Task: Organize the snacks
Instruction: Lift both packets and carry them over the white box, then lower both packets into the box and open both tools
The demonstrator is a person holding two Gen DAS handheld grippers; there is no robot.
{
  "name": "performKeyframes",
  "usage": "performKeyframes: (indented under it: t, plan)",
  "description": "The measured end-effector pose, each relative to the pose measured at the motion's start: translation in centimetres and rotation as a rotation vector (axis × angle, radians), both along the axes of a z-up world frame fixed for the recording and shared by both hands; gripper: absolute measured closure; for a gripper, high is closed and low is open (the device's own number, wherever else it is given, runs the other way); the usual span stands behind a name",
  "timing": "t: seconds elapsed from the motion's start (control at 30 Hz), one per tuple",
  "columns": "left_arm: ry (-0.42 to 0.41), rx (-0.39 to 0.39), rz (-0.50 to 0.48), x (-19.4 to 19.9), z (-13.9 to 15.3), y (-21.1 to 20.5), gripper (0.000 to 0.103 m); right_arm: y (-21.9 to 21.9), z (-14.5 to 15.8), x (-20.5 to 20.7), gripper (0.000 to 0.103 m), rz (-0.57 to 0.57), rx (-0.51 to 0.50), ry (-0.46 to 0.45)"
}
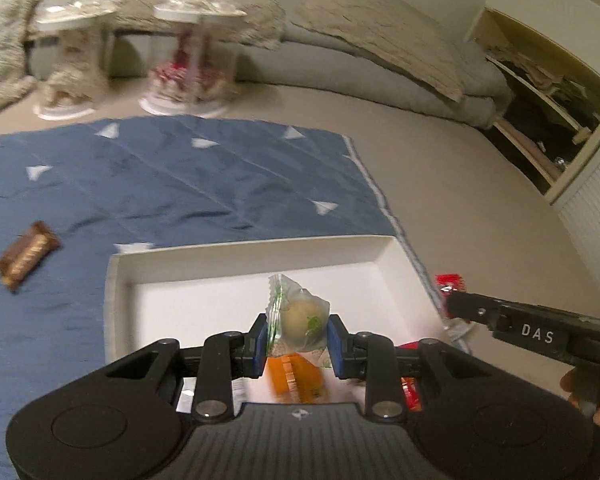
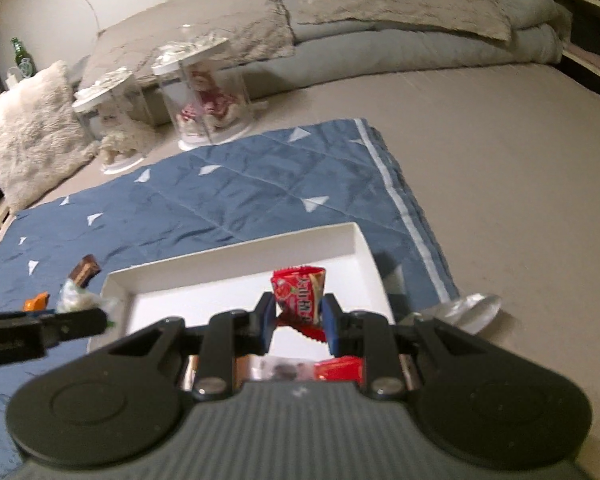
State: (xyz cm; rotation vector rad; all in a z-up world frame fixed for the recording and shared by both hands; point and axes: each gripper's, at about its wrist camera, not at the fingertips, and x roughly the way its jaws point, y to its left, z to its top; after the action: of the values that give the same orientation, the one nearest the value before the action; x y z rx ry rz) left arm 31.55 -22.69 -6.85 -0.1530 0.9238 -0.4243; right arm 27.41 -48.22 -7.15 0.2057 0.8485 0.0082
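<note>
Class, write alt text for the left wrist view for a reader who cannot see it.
The left claw is shut on a clear-wrapped round pale snack above a white tray resting on a blue quilt. A brown chocolate bar lies on the quilt to the left, and the right claw enters from the right, holding a red packet.

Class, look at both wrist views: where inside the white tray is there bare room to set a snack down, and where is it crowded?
The white tray has bare floor along its far wall and left side. Its near edge is crowded: an orange packet and red wrappers lie there, under each claw's held snack.
</note>
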Motion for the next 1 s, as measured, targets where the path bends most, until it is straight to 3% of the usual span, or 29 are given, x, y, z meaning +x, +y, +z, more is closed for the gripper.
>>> performKeyframes:
  t: [0.47, 0.57, 0.63, 0.9, 1.0]
  plan:
    - [-0.019, -0.059, -0.060, 3.3, -2.1, -4.0, 0.071, -1.4, -1.5, 2.6, 0.073, -0.071, 0.020, 0.022]
    - [-0.007, -0.068, -0.068, 3.8, -2.6, -4.2, 0.065, -1.1, -1.5, 2.6, 0.071, -0.083, 0.022, 0.023]
    - [0.011, -0.052, -0.073, 3.8, -3.0, -4.3, 0.060, -1.0, -1.7, 2.7, 0.070, -0.089, 0.022, 0.032]
    - [0.032, 0.012, -0.080, 3.1, -3.4, -3.8, 0.059, -0.6, -2.4, 2.8, 0.066, -0.059, 0.005, 0.097]
    - [0.030, 0.029, -0.080, 2.7, -3.1, -3.8, 0.052, -0.5, -2.4, 2.5, 0.066, -0.041, -0.004, 0.113]
